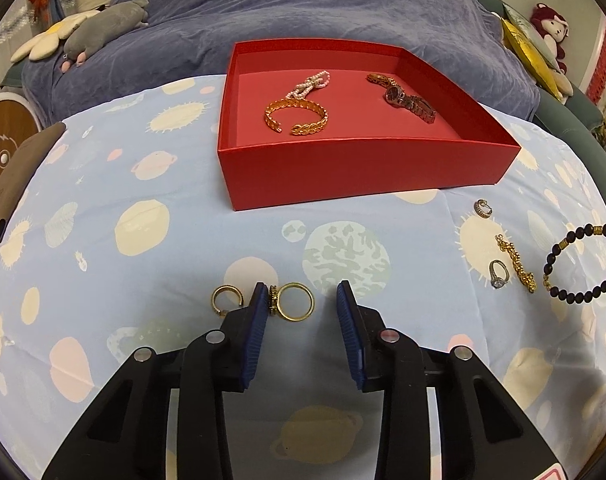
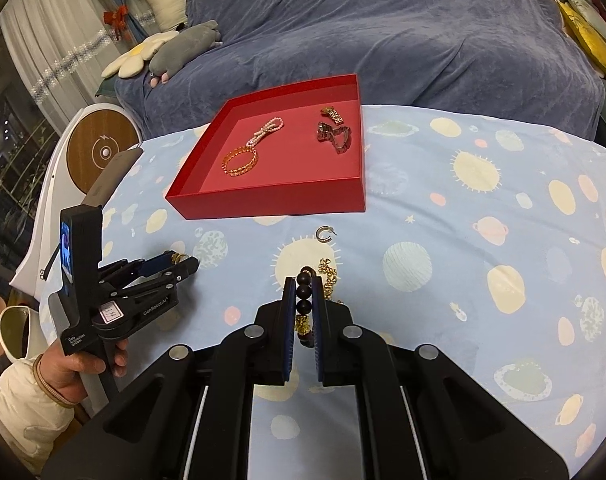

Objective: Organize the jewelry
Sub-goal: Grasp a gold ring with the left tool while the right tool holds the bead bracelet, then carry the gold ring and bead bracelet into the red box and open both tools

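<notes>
**Left wrist view: two grippers at work over scattered jewelry**

Left wrist camera looks down at a table under a pale blue cloth [image 1: 151, 240] printed with planets. The left gripper [image 1: 303, 300] has its blue-padded jaws apart, with a plain gold ring [image 1: 298, 301] lying flat on the cloth between them. A narrow dark-and-gold band [image 1: 273, 299] stands on edge against the inner face of the left pad and touches the plain ring. An open gold ring [image 1: 227, 299] lies just outside that pad.

Behind them sits a shallow red box [image 1: 343, 168]. Inside it are a gold leaf-pattern cuff [image 1: 296, 116], a pearl bracelet [image 1: 309, 83] touching the cuff's far side, and a wristwatch [image 1: 403, 97] well apart to the right.

On the cloth to the right lie a small hoop earring [image 1: 483, 208], a gold chain [image 1: 517, 264], a ring with a clear stone [image 1: 498, 274] just beside the chain, and a black bead bracelet [image 1: 579, 266].

Right wrist camera shows the right gripper [image 2: 303, 304] closed tightly on that black bead bracelet, beads stacked between its pads. The gold chain lies just beyond its tips. A hand [image 2: 83, 364] in a cream sleeve holds the left gripper at lower left.
</notes>
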